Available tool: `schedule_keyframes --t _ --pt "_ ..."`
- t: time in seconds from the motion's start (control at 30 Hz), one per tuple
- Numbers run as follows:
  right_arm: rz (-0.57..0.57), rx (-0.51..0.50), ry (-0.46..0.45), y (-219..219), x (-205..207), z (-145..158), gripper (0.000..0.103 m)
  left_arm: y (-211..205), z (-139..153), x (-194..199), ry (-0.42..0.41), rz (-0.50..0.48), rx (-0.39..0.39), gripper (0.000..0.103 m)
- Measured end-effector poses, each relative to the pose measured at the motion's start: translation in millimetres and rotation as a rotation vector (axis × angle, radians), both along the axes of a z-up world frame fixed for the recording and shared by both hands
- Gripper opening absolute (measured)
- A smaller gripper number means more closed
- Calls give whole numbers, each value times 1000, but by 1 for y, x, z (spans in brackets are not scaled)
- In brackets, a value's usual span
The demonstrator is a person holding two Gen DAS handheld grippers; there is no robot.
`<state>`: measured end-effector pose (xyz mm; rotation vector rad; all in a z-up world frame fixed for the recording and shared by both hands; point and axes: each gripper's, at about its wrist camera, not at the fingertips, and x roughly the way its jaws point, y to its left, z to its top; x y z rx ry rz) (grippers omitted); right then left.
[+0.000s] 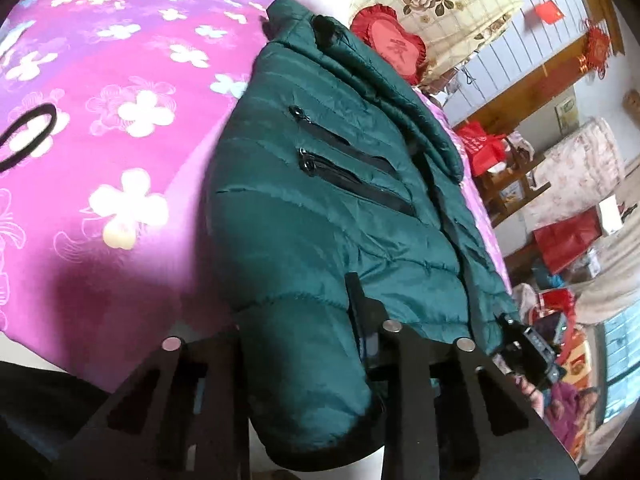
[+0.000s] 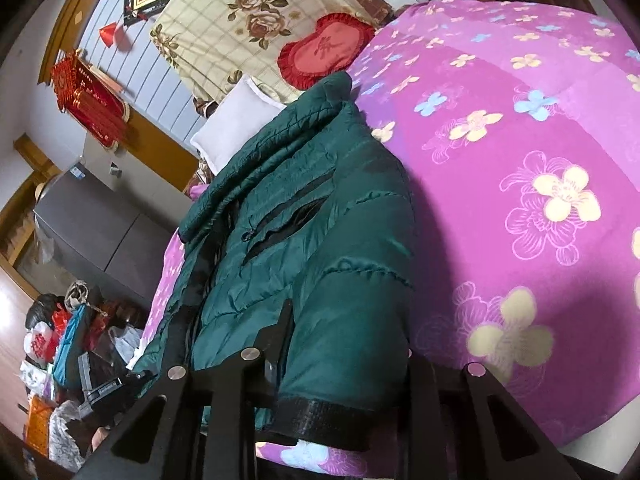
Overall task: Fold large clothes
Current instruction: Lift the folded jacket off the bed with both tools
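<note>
A dark green puffer jacket (image 1: 320, 208) (image 2: 304, 240) lies lengthwise on a pink flowered bedspread (image 1: 120, 60) (image 2: 520, 128), collar at the far end and two black zip pockets facing up. My left gripper (image 1: 292, 320) is shut on a thick fold of the jacket's near end, and the padding bulges out between its black fingers (image 1: 356, 300). My right gripper (image 2: 348, 340) is shut on the other near corner, just above a black ribbed band (image 2: 320, 412). Each view shows the other gripper (image 1: 528, 344) (image 2: 104, 392) beside the jacket's edge.
A red heart-shaped cushion (image 1: 388, 44) (image 2: 324, 50), a white pillow (image 2: 232, 120) and a rose-patterned quilt (image 2: 240, 12) lie at the head of the bed. A black hair band (image 1: 28, 132) rests on the bedspread. Red bags (image 1: 484, 144) and a grey cabinet (image 2: 104, 220) stand beside the bed.
</note>
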<state>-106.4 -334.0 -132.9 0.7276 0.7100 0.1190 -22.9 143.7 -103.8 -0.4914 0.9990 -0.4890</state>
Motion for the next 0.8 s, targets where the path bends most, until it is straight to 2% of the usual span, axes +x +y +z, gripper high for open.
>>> schedule_keyframes --t 0.07,0.13,0.2,0.37,0.43,0.5,0.57,0.8 --pt "8 -30 5 5 1 2 25 -8 5 -3 -55 -6 88 24" --pt "16 -78 10 9 3 7 23 -13 4 -2 -74 -11 124 25" --pt "19 -127 13 13 5 11 20 -12 4 0 -70 -9 115 30" --pt "18 -239 2 25 1 25 14 -4 -1 5 -42 5 42 31" --pt "11 -282 -2 31 -3 31 13 0 -1 4 -35 11 23 27" --pt "10 -321 -5 39 -9 37 13 3 4 0 -39 19 38 17" --pt "19 -354 -8 50 -16 42 13 4 12 -3 -55 31 63 16" --pt "30 -332 -15 66 -55 53 12 26 36 -25 -83 56 54 15"
